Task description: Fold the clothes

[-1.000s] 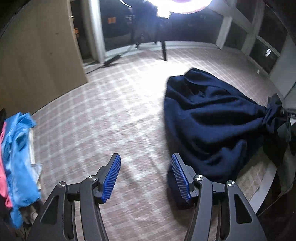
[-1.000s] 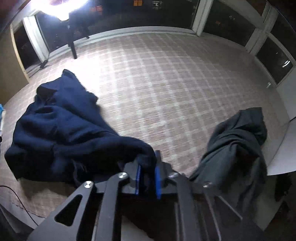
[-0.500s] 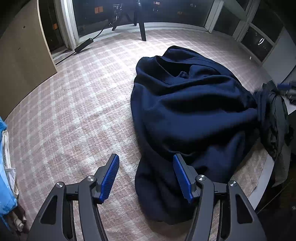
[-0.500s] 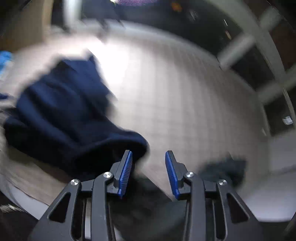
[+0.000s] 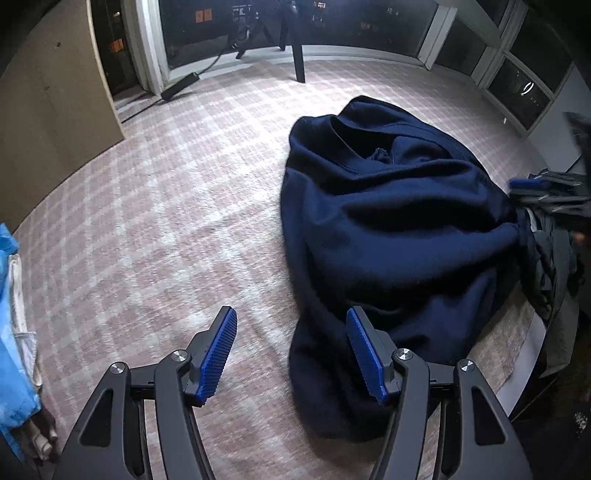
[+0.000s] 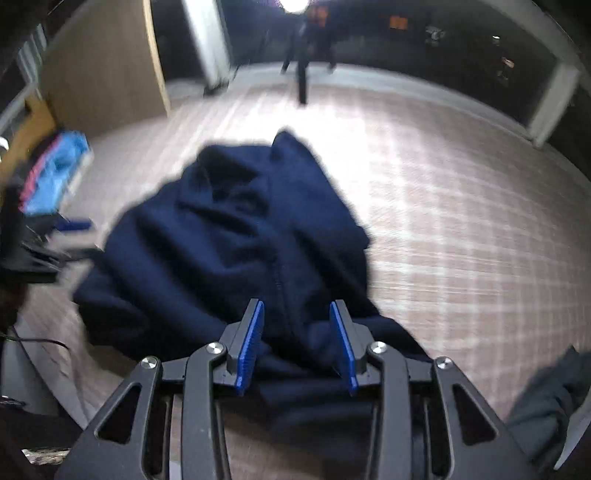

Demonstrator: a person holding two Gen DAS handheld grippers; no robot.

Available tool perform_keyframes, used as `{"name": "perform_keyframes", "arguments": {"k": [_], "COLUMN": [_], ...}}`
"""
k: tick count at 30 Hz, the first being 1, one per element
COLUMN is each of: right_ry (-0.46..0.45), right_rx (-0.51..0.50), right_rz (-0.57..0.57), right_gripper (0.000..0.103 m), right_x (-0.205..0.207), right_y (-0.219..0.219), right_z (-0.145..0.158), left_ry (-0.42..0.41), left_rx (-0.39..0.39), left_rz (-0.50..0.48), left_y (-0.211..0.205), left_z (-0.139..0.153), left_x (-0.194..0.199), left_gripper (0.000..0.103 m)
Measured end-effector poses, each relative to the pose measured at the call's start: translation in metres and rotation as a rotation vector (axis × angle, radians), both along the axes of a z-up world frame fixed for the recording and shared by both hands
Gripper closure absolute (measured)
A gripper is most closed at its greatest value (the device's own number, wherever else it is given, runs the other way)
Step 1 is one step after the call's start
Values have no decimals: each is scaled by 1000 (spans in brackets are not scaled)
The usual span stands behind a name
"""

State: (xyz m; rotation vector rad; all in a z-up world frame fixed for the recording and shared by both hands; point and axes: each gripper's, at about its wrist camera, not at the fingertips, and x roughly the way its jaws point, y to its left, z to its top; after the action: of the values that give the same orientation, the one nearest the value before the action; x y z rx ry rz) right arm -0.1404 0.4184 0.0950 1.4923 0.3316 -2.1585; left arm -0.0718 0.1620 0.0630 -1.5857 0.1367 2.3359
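Navy fleece, a crumpled garment (image 5: 391, 236), lies heaped on a plaid-covered surface (image 5: 155, 229) beneath dark windows (image 5: 369, 22). From the left wrist view, the left hand-held gripper (image 5: 291, 349) hangs over the plaid cloth at the heap's near edge, its blue pads spread wide with nothing pressed between them; the garment's hem sits just under the pad on the right side of that view. From the right wrist view, which is blurred, the right hand-held gripper (image 6: 297, 341) points down at the garment (image 6: 236, 236), its jaws having just been opening and now standing moderately apart, with folds of navy cloth lying between the pads (image 6: 251, 341) but not clamped by them. A grey garment (image 6: 546, 398) lies beside the navy one at that view's lower right. Blue and pink clothes (image 6: 55, 173) are piled near the far left edge, by a wooden panel (image 6: 103, 74). A black stand (image 5: 291, 37) rises at the far side.
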Motion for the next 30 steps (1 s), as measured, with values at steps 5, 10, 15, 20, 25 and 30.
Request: {"name": "perform_keyframes", "arguments": {"k": [5, 10, 15, 20, 25, 30], "right_ry": [-30, -17, 48, 148, 188, 129], "right_rx": [7, -50, -141, -103, 36, 58], "right_rz": [6, 24, -64, -297, -619, -687], "right_gripper": [70, 98, 99, 100, 100, 100], "right_x": [-10, 1, 32, 69, 107, 125], "right_y": [-2, 4, 50, 133, 245, 279], "right_z": [-22, -4, 46, 78, 90, 60], "left_ry": [15, 34, 79, 112, 125, 113], "left_rx": [-19, -37, -63, -88, -63, -61], "left_rz": [21, 30, -6, -76, -186, -334], "left_y": [-13, -24, -22, -1, 35, 106], "left_z": [5, 10, 23, 34, 41, 39], "left_x": [-1, -10, -26, -42, -50, -70], "left_gripper": [43, 43, 43, 43, 43, 42]}}
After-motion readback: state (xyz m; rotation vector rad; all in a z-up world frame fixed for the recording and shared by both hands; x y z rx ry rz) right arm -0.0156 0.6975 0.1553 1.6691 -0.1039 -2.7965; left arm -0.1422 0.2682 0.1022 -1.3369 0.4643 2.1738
